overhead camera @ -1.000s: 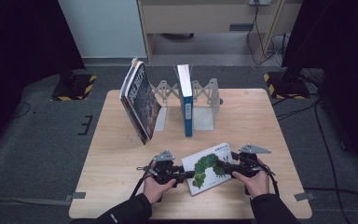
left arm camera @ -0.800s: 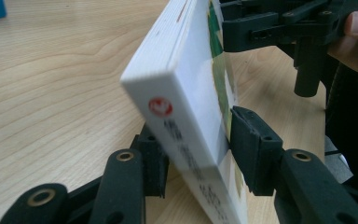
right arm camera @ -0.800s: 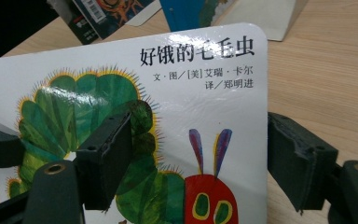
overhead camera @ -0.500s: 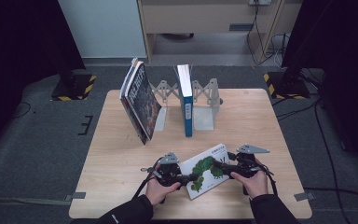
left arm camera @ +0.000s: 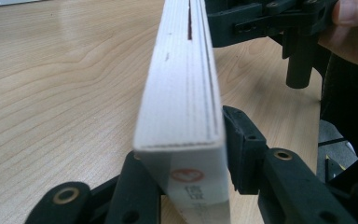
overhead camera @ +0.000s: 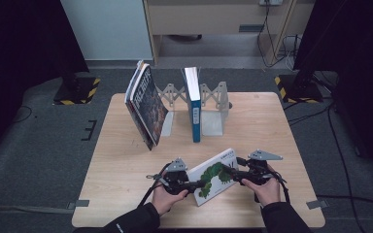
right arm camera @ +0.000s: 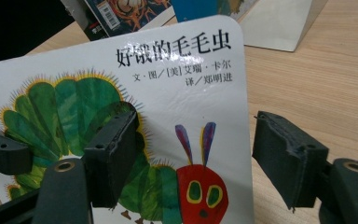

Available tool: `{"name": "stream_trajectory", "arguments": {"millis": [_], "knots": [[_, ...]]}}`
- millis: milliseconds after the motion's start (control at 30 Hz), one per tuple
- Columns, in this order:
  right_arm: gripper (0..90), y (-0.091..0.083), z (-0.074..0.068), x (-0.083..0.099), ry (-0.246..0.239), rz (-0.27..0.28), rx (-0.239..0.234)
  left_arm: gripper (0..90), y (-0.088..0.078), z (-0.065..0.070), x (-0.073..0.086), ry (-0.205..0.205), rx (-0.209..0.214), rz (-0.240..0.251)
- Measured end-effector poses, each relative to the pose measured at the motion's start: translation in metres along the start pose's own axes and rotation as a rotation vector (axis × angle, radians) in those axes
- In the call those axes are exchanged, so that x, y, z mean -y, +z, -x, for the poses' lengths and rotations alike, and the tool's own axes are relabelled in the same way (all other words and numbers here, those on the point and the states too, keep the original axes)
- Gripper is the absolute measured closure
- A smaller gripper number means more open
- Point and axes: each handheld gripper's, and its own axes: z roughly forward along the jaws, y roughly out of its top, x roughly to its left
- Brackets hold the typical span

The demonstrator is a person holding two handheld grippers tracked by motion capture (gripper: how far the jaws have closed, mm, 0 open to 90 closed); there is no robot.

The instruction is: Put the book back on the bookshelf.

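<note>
Left fingers: the left gripper [left arm camera: 182, 186] has just been closing on the caterpillar book [overhead camera: 216, 174]; one pad [left arm camera: 240, 140] touches the cover, the other side is hidden, so a firm grip cannot be told.
Right fingers: the right gripper [right arm camera: 196, 158] is open, one pad [right arm camera: 112, 154] over the cover, the other [right arm camera: 286, 156] past the book's edge.
Book: near the desk's [overhead camera: 126, 165] front edge, raised on its edge between both hands.
Progress: pickup under way; shelving (my guess) remains undone.
Room: the bookend rack [overhead camera: 213, 109] holds a blue book [overhead camera: 193, 104], with a free slot beside; the leaning books [overhead camera: 145, 104] stand well apart.
</note>
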Motion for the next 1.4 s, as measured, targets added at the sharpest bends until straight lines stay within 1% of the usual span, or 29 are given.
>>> {"name": "stream_trajectory", "arguments": {"millis": [67,100,133,200,300,500,567,633,867,1100,1167,1400], "knots": [[31.0,0.0,0.001,0.0,-0.006,0.001,0.004,70.7,-0.002,0.001,-0.002,-0.009,0.005,0.002],[31.0,-0.001,0.001,0.0,-0.007,-0.002,0.005,72.3,-0.003,0.001,-0.003,-0.008,0.0,0.003],[31.2,-0.001,0.001,0.0,-0.004,0.0,0.007,73.4,-0.004,0.002,-0.004,0.0,-0.015,0.002],[31.7,-0.001,0.002,0.0,-0.006,-0.002,0.013,73.8,-0.004,0.003,-0.005,0.013,-0.028,-0.001],[31.8,-0.001,0.002,0.0,-0.014,-0.011,0.019,74.0,-0.004,0.004,-0.006,0.009,-0.03,0.0],[31.3,-0.001,0.003,0.0,-0.018,-0.01,0.035,74.2,-0.005,0.006,-0.009,0.02,-0.041,0.003],[31.5,-0.002,0.003,0.001,-0.026,-0.016,0.049,74.3,-0.007,0.006,-0.011,0.024,-0.044,0.007],[31.5,-0.002,0.004,0.001,-0.031,-0.02,0.052,74.4,-0.008,0.006,-0.012,0.023,-0.047,0.014],[30.7,-0.003,0.006,0.001,-0.024,-0.02,0.068,74.5,-0.018,0.004,-0.021,0.005,-0.061,0.05],[28.6,-0.006,0.011,0.002,-0.031,-0.034,0.12,74.5,-0.028,0.001,-0.027,-0.005,-0.09,0.076],[27.8,-0.006,0.014,0.003,-0.046,-0.05,0.143,74.6,-0.03,0.0,-0.029,-0.005,-0.097,0.079],[26.3,-0.01,0.022,0.004,-0.051,-0.074,0.206,74.5,-0.037,-0.001,-0.035,-0.007,-0.117,0.102]]}}
